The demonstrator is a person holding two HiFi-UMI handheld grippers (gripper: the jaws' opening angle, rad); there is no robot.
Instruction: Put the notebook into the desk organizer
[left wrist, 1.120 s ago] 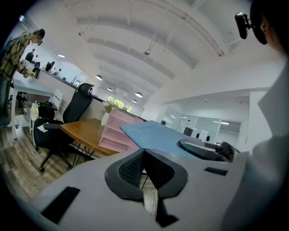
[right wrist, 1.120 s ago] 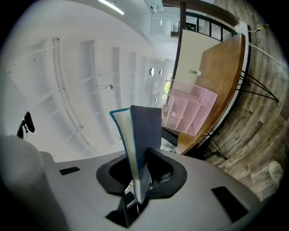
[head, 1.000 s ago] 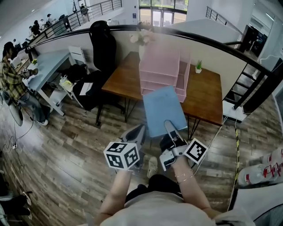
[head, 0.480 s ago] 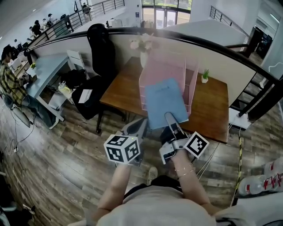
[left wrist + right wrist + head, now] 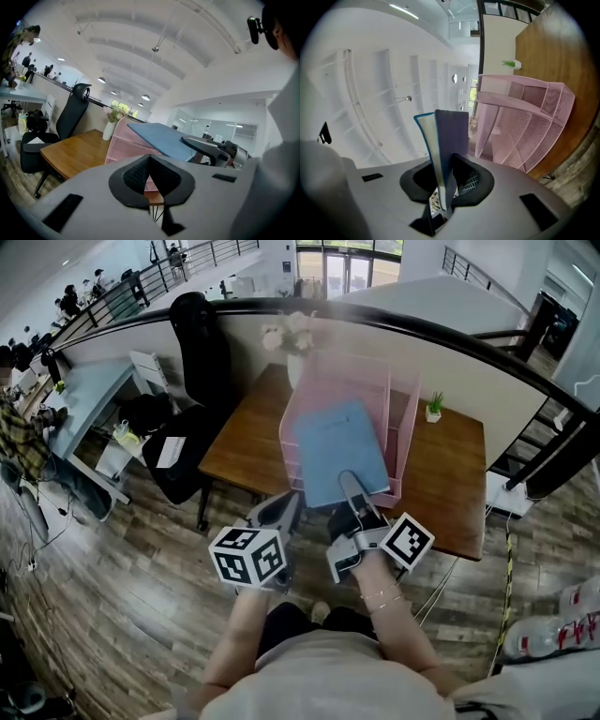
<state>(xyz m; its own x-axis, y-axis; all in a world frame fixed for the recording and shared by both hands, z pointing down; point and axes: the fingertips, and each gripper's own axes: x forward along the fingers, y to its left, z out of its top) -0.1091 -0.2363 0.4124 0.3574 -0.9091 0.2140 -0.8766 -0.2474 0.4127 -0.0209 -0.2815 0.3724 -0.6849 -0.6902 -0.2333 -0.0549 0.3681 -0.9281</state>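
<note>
A blue notebook (image 5: pixel 339 451) is held flat in the air, and in the head view it overlaps the pink mesh desk organizer (image 5: pixel 405 399). My right gripper (image 5: pixel 346 482) is shut on the notebook's near edge. In the right gripper view the notebook (image 5: pixel 447 140) stands between the pads, with the organizer (image 5: pixel 520 126) to its right. My left gripper (image 5: pixel 281 509) is beside it on the left, shut with nothing in it; its pads (image 5: pixel 140 176) meet. The left gripper view shows the notebook (image 5: pixel 159 138) in front of the organizer (image 5: pixel 123 140).
The organizer stands on a brown wooden table (image 5: pixel 242 442) against a curved low wall with a black railing (image 5: pixel 487 345). A vase of flowers (image 5: pixel 295 341) and a small potted plant (image 5: pixel 434 406) are on the table. A black office chair (image 5: pixel 192 343) is at its left.
Both grippers and the notebook have moved forward toward the table. The notebook now overlaps the organizer instead of hanging in front of the table's edge. The grip is unchanged.
</note>
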